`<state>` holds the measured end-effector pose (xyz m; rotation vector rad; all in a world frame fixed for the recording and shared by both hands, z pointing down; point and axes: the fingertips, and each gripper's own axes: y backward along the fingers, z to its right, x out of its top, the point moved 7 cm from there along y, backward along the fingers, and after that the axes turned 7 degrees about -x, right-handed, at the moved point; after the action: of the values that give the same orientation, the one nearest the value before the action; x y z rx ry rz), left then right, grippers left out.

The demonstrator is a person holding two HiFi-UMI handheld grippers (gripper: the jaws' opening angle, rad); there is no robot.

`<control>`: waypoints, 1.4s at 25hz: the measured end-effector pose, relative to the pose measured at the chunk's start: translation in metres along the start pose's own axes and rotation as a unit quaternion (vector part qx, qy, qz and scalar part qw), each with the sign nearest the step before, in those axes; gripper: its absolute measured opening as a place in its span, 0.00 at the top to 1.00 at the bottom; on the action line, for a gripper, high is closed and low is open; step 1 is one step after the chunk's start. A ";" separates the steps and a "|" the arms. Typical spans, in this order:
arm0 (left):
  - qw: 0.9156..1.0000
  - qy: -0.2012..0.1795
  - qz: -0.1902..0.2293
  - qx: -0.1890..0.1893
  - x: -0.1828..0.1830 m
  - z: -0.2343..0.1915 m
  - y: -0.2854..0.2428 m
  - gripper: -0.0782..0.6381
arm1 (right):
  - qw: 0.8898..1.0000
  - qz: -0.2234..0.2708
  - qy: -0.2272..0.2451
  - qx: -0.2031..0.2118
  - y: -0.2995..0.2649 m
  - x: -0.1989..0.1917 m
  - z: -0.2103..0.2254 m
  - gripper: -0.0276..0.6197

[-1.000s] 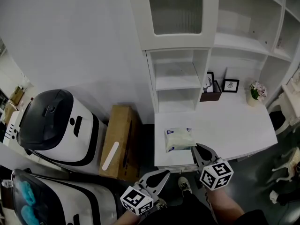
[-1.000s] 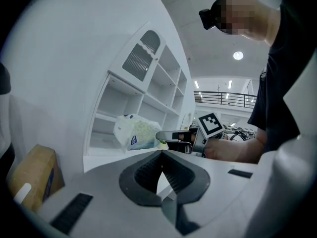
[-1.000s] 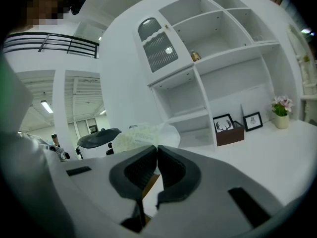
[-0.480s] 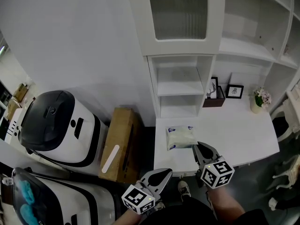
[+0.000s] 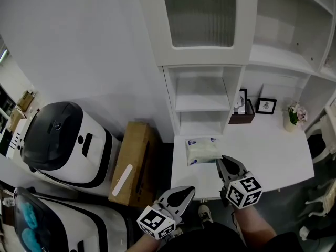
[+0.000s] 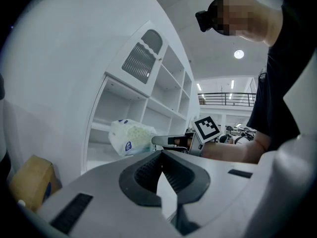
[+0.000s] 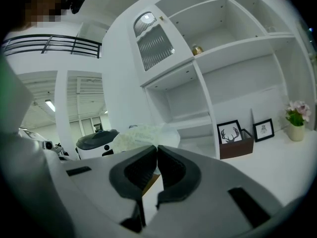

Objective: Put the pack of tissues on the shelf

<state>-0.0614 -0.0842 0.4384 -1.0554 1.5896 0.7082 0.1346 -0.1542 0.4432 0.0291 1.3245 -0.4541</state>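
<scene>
White desk, and one pack of tissues is lying flat on its left part, just in front of the shelf, so not on it yet. The shelf column has two open cubbies, one above the other, under a cabinet door with a ribbed pane. Both look bare from the head view.

Two grippers in play. The right gripper is over the near edge of the desk, tip aimed at the near right corner of the tissues. It's just beside the pack, and I can't tell if it actually touches. Its own view has the two jaws pressed together with nothing pinched, and the tissues sit right past the tip. The left gripper hangs lower and nearer, off the desk's near left corner, well short of the pack. Its jaws are closed up too and empty. From its camera you get the tissues with the right gripper poking in from the right.

Other stuff: two picture frames at the far side of the desk, one of them tucked behind a brown box. One vase of flowers sits further right. One carton is on the floor left of the desk, and two white robots stand left of that.
</scene>
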 end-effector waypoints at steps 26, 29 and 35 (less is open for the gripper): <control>0.999 -0.007 0.016 0.027 0.020 -0.056 -0.065 0.88 | 1.000 0.021 0.018 0.011 -0.085 0.058 0.055 0.95; 0.999 -0.010 0.018 0.028 0.023 -0.062 -0.073 0.88 | 0.999 0.028 0.016 0.007 -0.096 0.066 0.063 0.95; 0.999 -0.009 0.030 0.032 0.029 -0.071 -0.088 0.88 | 0.999 0.044 0.005 0.002 -0.121 0.084 0.075 0.95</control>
<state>-0.0152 -0.1914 0.4361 -0.9563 1.6235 0.7000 0.1779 -0.3105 0.4122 0.0925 1.3258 -0.3817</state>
